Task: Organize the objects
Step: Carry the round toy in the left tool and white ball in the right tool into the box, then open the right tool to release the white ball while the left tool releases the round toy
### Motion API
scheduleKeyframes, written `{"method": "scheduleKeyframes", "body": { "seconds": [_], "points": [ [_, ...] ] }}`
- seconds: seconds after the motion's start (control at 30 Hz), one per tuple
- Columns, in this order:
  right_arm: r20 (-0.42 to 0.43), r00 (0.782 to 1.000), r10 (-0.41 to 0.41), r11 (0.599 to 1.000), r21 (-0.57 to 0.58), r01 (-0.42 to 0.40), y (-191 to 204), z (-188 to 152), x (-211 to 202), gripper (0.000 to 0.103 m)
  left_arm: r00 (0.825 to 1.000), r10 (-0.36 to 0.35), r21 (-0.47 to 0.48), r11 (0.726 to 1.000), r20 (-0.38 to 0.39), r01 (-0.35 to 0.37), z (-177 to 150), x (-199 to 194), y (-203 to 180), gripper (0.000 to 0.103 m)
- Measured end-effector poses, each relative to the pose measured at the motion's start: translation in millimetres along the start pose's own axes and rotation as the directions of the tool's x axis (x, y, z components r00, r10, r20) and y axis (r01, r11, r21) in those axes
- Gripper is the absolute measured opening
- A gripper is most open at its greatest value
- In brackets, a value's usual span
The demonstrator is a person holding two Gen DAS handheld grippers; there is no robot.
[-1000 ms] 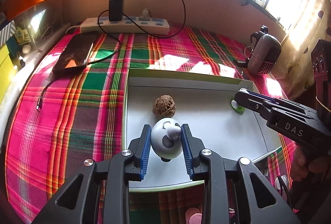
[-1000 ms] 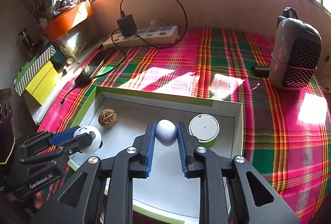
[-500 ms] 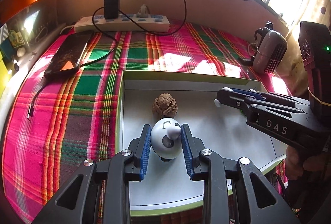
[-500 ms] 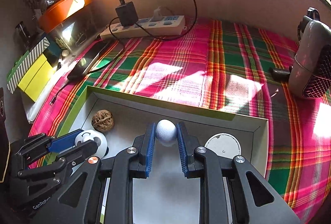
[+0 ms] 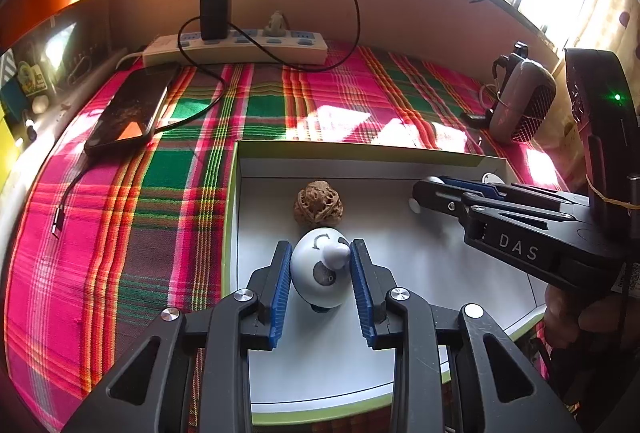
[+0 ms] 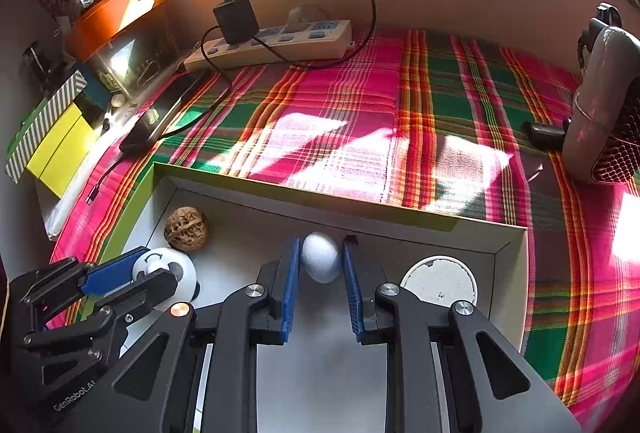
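Observation:
A white tray with a green rim (image 5: 360,153) lies on the plaid cloth. My left gripper (image 5: 320,245) is shut on a white round toy figure with dark patches (image 5: 320,273) low over the tray's left side. Just beyond it lies a brown walnut (image 5: 318,207). In the right wrist view my right gripper (image 6: 322,241) is shut on a small white egg-shaped ball (image 6: 320,257) close to the tray's far wall (image 6: 304,201). A round white lid (image 6: 440,281) rests in the tray's right corner. The left gripper (image 6: 154,267) and walnut (image 6: 187,229) show at lower left.
Along the back wall lies a power strip (image 5: 236,47) with a black charger and looping cable. A phone (image 5: 126,113) rests on the cloth at left, and a grey mesh-fronted device (image 6: 604,105) stands at right. Yellow boxes (image 6: 60,145) sit off the cloth's left edge.
My right gripper has carried the white ball forward and down toward the tray's far wall, reaching further left in the left wrist view. The left gripper still grips the toy figure in place.

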State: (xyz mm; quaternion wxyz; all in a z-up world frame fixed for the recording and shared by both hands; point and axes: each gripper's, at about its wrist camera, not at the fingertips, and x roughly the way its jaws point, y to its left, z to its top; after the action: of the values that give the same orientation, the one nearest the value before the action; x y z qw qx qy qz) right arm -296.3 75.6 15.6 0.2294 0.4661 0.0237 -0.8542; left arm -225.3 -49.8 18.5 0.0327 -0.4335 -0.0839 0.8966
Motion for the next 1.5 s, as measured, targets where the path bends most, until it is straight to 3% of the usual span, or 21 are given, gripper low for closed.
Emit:
{"method": "scheduleKeyframes", "body": {
  "seconds": [0.6,1.07,1.5],
  "points": [
    [0.003,1.000,-0.016,1.000,0.010,0.016,-0.2,0.2,-0.9,0.023,1.000,-0.001,-0.002,1.000,0.000,0.001,-0.9,0.6,0.4,0.028],
    [0.016,1.000,-0.018,1.000,0.014,0.018,-0.2,-0.4,-4.0,0.041,1.000,-0.003,-0.007,1.000,0.001,0.003,-1.3,0.1,0.5,0.028],
    [0.049,0.999,-0.014,1.000,0.011,0.013,7.1,-7.1,-21.3,0.046,1.000,-0.008,-0.003,1.000,0.025,0.008,-6.3,-15.5,-1.9,0.031]
  ]
}}
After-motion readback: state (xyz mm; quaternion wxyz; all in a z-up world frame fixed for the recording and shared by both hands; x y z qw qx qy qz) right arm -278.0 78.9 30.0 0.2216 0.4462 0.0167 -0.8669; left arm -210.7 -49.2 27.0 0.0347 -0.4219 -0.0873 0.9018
